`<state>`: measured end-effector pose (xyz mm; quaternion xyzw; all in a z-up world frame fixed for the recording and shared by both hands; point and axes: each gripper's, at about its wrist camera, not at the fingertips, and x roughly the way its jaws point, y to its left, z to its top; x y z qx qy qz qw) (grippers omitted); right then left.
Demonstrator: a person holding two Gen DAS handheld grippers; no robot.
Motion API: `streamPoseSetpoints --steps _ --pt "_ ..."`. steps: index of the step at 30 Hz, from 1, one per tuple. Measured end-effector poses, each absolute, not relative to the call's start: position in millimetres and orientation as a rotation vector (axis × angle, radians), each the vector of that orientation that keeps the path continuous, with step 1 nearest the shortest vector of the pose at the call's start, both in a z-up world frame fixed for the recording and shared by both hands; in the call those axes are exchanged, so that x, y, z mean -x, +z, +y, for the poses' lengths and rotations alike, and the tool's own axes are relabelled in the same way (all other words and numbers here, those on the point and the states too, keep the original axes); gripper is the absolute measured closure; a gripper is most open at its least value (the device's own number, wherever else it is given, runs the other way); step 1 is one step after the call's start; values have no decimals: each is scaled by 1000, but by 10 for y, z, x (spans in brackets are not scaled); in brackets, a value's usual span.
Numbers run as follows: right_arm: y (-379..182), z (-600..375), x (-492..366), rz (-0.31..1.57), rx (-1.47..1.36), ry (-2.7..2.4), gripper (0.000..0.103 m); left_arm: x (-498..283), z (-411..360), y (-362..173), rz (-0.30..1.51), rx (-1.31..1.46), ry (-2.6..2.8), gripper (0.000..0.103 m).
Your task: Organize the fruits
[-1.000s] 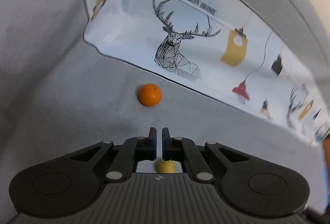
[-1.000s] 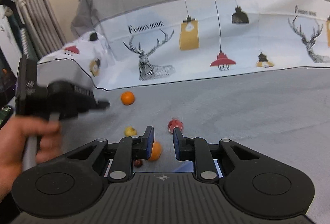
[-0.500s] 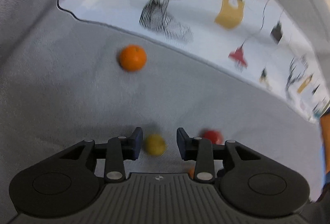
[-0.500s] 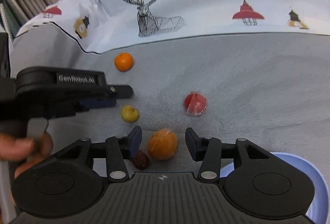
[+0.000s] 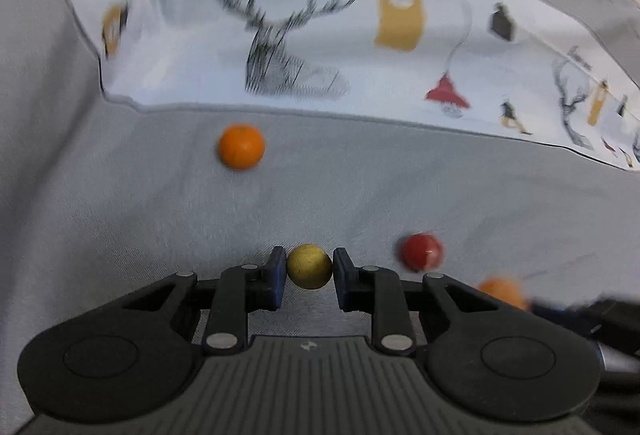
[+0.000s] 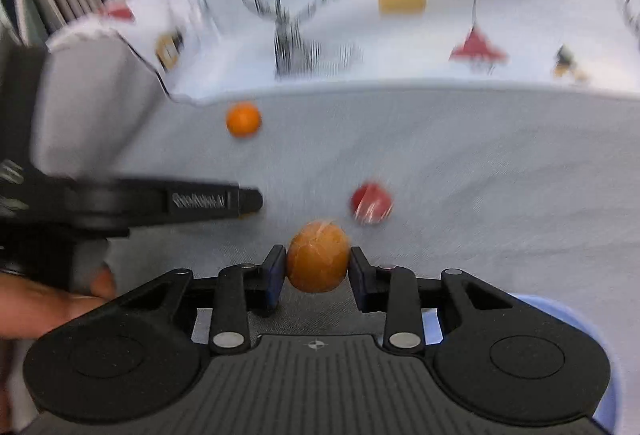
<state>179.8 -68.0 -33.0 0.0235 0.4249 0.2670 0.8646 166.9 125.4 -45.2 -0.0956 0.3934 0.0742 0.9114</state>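
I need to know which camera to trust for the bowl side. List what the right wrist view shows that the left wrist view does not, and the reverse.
Only the right wrist view shows the pale blue bowl rim, a person's hand and the left gripper's black body from the side.

Only the left wrist view shows the small yellow round fruit between the left gripper jaws.

Both show the far orange tangerine by the printed sheet, the red wrapped fruit and the plastic-wrapped orange fruit, which sits between the right gripper jaws.

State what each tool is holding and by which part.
Left tool: its jaws, just closing, meet the small yellow fruit across its middle. Right tool: likewise closing on the wrapped orange fruit, gripped at its two sides.
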Motion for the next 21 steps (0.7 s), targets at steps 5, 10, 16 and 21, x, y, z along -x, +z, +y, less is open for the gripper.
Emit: streamPoseSetpoints --steps 5,10,16,21 --pt "146 -1100 -1369 729 -32 528 67 -1201 916 -151 690 92 104 76" --pt "386 -1596 -909 657 -51 478 67 -733 574 40 621 6 31 76" --pt "346 -2051 -486 647 -116 408 67 -409 295 150 597 -35 -33 76" --pt "348 -2271 -452 582 -80 316 67 -359 131 218 636 59 -82 76"
